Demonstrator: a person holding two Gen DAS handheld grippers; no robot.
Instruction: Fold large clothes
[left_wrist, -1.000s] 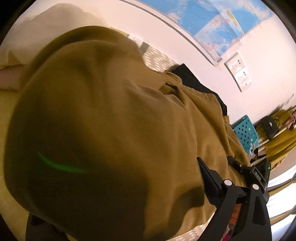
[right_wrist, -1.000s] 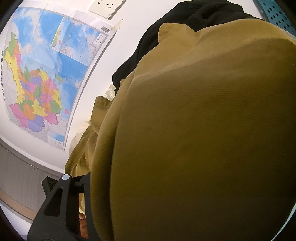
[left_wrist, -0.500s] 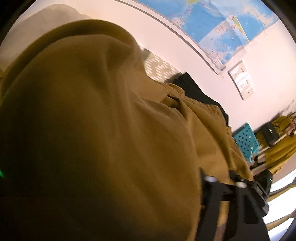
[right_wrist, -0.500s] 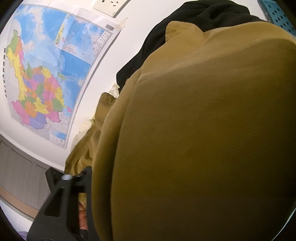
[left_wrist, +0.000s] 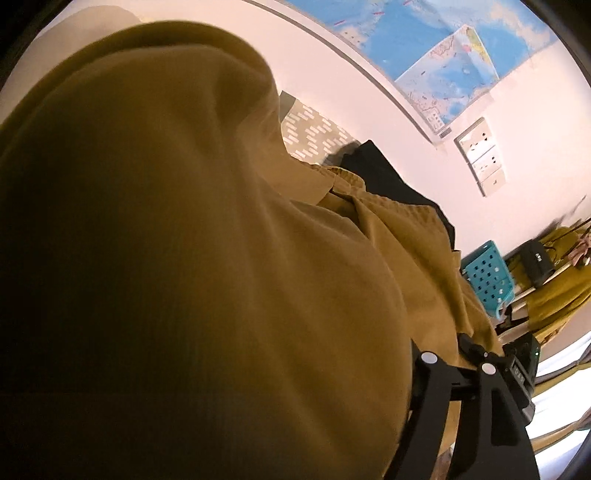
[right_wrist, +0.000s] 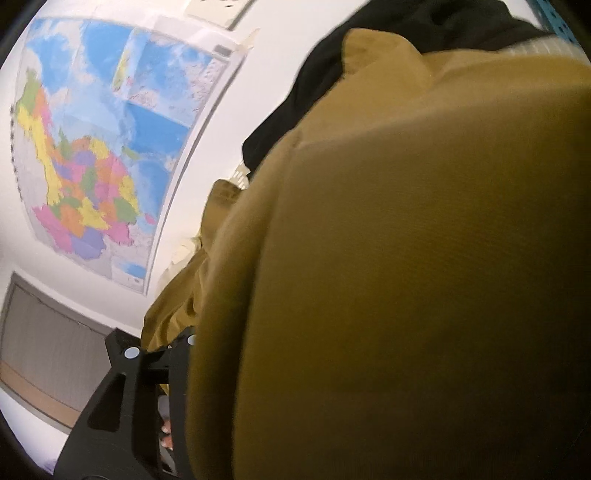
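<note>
White wall behind, carrying 1 map and 1 socket panel. 1 mustard garment drapes over both cameras, above 1 black garment and 1 teal basket. Left gripper and right gripper: 2 sets of jaws opening, cloth covering them, grip not discernible. Compared with 1 second earlier, the mustard fabric fills more of the left view.
</note>
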